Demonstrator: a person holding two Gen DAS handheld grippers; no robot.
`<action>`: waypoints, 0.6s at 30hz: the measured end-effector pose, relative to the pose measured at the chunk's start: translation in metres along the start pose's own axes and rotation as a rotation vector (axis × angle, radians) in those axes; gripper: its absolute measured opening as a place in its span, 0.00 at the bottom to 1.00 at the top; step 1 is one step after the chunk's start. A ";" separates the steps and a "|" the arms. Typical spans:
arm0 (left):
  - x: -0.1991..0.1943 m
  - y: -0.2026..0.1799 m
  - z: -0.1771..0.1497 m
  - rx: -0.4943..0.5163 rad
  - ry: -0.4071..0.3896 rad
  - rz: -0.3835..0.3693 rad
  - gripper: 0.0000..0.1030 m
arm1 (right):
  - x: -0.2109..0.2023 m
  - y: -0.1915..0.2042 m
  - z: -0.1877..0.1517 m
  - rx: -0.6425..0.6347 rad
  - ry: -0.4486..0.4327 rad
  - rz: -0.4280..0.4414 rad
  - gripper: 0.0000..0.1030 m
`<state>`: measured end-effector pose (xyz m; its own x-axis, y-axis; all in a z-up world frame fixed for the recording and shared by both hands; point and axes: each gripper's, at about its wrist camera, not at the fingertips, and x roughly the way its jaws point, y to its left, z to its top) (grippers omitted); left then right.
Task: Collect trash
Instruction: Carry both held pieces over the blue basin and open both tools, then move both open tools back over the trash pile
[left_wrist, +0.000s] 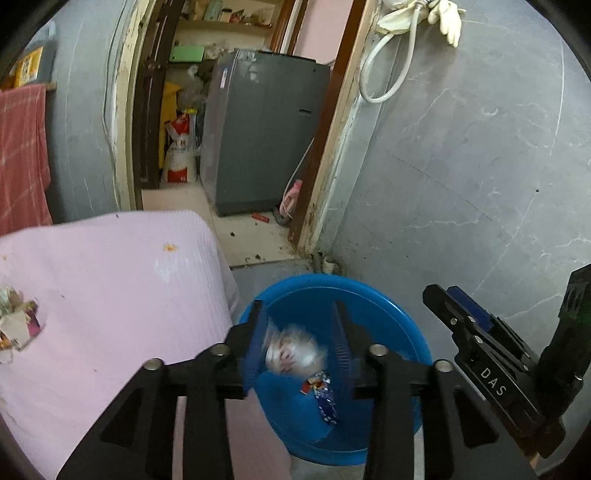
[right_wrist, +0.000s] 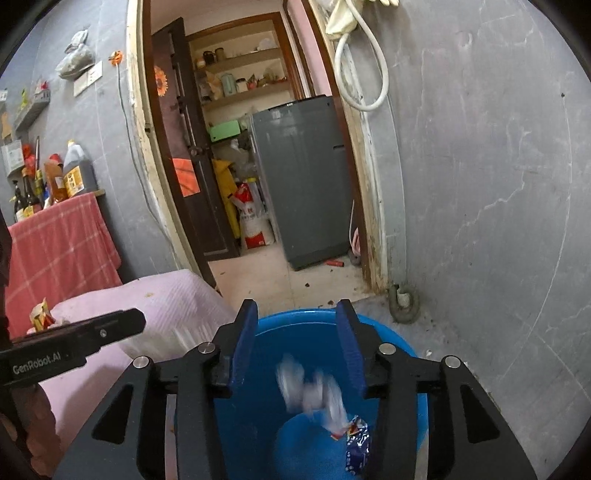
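The pink ribbed cloth-covered counter is seen at the left, and the round blue plastic basin has been set on the floor just beside its edge, evidently so that trash can be dropped into it straight off the counter. Both tongs are held above the basin's mouth for that purpose. The left tongs are spread wide with nothing gripped; a crumpled whitish plastic wrapper, motion-blurred, is seen between the blue pads and appears to be falling free into the basin. The right tongs are likewise spread wide and grip nothing, the same blurred wrapper being seen below them. A small blue and red printed foil packet already lies inside the basin. Further scraps of torn coloured paper trash are left on the counter's far left, so collection is judged unfinished.
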<state>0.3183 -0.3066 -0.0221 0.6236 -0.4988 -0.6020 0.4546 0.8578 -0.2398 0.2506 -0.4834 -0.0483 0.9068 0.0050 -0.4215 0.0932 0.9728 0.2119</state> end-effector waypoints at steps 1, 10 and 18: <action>0.000 0.002 -0.001 -0.007 0.002 -0.003 0.33 | 0.000 -0.001 0.000 0.002 0.001 0.001 0.44; -0.031 0.014 0.004 -0.040 -0.076 0.024 0.52 | -0.020 0.012 0.014 -0.025 -0.055 0.002 0.53; -0.083 0.036 0.012 -0.070 -0.244 0.089 0.94 | -0.053 0.037 0.036 -0.067 -0.170 0.025 0.83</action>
<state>0.2908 -0.2357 0.0288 0.7975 -0.4291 -0.4240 0.3514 0.9018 -0.2517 0.2212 -0.4558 0.0134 0.9653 -0.0045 -0.2610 0.0475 0.9862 0.1586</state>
